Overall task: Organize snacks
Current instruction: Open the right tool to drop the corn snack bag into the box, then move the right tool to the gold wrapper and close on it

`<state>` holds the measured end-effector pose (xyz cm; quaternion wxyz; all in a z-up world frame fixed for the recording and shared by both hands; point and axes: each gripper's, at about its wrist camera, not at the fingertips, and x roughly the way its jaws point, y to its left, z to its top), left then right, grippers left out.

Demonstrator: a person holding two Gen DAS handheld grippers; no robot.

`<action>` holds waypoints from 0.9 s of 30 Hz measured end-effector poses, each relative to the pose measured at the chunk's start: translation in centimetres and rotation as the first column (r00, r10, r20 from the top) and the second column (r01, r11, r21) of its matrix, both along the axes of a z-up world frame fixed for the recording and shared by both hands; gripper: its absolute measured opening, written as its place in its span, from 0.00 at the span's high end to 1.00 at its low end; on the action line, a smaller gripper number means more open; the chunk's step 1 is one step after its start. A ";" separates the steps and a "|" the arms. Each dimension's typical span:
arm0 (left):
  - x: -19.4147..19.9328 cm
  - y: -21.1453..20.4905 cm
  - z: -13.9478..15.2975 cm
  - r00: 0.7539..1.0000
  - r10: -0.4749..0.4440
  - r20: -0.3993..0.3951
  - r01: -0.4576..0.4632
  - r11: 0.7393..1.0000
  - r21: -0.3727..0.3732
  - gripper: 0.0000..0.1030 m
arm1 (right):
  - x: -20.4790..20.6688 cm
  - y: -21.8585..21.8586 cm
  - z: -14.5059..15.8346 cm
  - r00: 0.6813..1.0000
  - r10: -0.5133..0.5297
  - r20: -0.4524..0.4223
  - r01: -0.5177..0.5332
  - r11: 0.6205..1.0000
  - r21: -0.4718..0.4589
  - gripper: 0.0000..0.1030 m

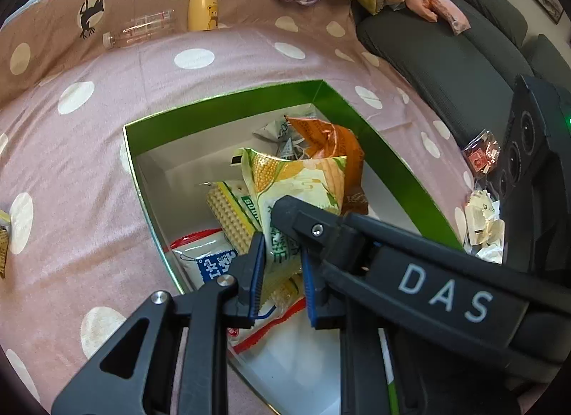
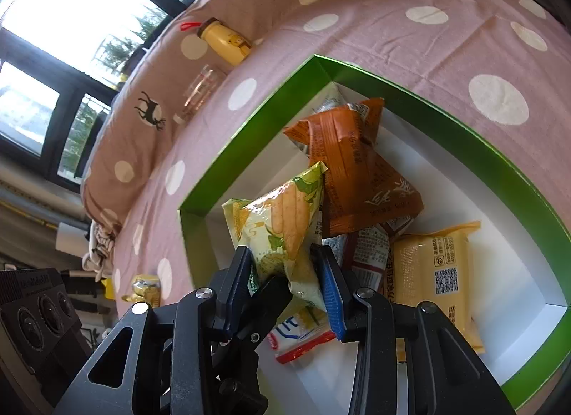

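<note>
Green box [image 2: 446, 136], perhaps six snack packets, two tongs gripping one corn packet [image 2: 282, 229]

The box [image 2: 249, 136] is glossy green card outside and matt white inside, lying on a soft, matt polka-dot cloth sheet [image 1: 89, 172]. Inside the box, the corn snack packet [image 2: 282, 226] and the orange packet [image 2: 357, 172] are shiny, crinkled plastic film. Beyond the box, a clear plastic bottle [image 1: 139, 28] lies beside a smooth yellow one [image 1: 202, 4].
</note>
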<state>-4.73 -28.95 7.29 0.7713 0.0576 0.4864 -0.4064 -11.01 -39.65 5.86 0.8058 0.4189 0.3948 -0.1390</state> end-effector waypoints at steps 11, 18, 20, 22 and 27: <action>0.4 1.7 1.5 0.999 0.027 0.018 -0.026 0.999 -0.045 0.70 | -0.5 0.2 1.3 0.998 -0.045 0.034 0.047 0.996 -0.077 0.39; 1.7 7.1 4.7 0.986 0.146 0.077 -0.136 0.983 -0.122 0.42 | -1.4 1.3 4.2 0.981 -0.053 0.186 0.077 0.989 -0.126 0.24; 2.4 9.5 5.3 0.974 0.206 0.095 -0.192 0.972 -0.138 0.32 | -1.2 2.0 4.8 0.977 -0.036 0.210 0.069 0.986 -0.150 0.23; 3.4 12.7 5.9 0.948 0.294 0.122 -0.273 0.948 -0.161 0.28 | -0.9 2.8 5.4 0.976 -0.015 0.219 0.055 0.982 -0.179 0.23; 5.4 19.7 5.0 0.859 0.492 0.141 -0.466 0.865 -0.185 0.20 | 0.2 4.8 5.9 0.975 0.035 0.219 0.015 0.975 -0.223 0.23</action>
